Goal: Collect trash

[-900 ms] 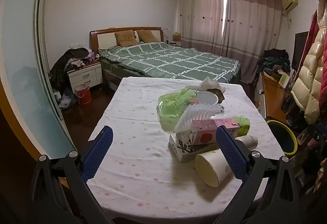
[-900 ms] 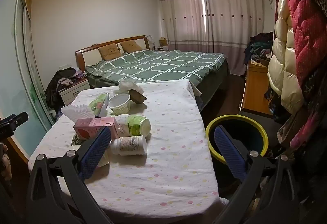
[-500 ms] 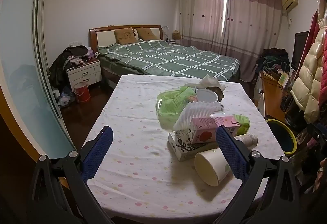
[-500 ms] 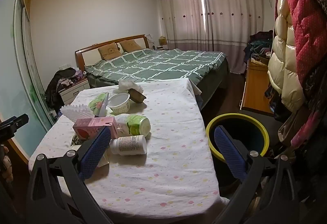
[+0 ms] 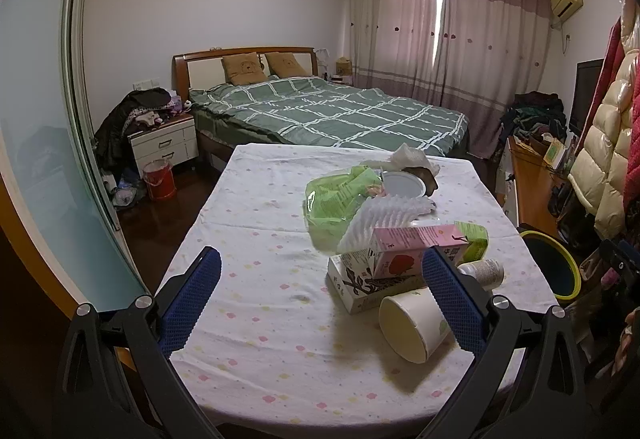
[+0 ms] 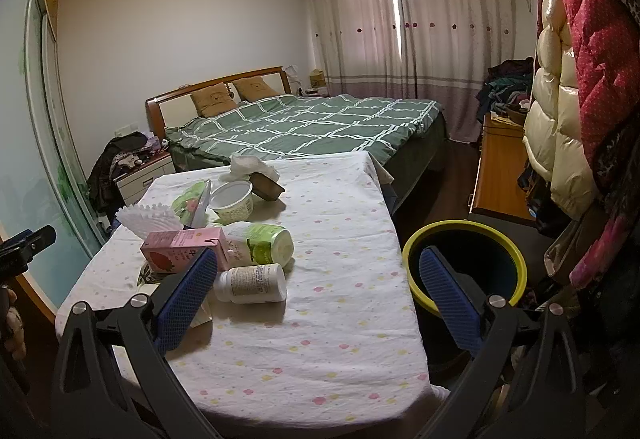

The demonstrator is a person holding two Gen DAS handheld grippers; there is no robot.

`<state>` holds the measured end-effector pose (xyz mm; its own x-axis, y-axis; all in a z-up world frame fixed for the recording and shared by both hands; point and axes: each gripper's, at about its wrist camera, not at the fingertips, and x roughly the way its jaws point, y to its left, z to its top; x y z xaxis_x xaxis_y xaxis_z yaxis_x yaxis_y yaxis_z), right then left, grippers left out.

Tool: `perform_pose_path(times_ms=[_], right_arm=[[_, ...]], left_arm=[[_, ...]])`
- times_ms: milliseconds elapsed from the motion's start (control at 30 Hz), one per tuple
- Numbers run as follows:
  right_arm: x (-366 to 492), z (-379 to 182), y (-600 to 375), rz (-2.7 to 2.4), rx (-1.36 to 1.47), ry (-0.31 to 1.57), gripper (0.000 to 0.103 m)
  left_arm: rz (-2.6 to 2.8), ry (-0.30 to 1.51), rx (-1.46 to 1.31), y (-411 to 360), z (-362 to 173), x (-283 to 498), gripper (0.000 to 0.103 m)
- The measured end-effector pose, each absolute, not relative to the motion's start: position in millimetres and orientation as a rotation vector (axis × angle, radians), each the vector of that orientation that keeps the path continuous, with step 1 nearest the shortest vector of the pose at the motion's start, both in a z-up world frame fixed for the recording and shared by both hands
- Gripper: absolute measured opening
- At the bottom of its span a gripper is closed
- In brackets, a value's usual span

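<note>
Both tools stood spread wide and gripped nothing. The left tool hung over the near end of the bench, which was covered with a white cloth dotted in pink and yellow. Its right finger overlapped the trash pile in the left wrist view, though whether it touched anything could not be told.

The trash lay heaped on the right half of the bench: a paper cup on its side nearest the camera, a flat printed box just behind it, a pink carton resting on that box, a white foam net, a green plastic bag and a white tub farther back.

The right tool hovered above the bench's right edge, with a white bottle lying just beside its left finger. A green-labelled jar lay behind the bottle. A yellow-rimmed bin stood on the floor beside the bench, behind the right finger.
</note>
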<state>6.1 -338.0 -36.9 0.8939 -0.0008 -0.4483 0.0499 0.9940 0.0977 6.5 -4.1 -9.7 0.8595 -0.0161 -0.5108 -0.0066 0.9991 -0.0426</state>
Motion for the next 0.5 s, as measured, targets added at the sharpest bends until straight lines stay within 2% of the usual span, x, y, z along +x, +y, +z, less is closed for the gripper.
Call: perform_pose_path(times_ms=[500], right_arm=[[7.0,-35.3,-339.0,-0.026,0.112,0.468,0.097]], left_arm=[[-0.009,0.540,-0.046,-3.3,-9.4,6.7,0.099]])
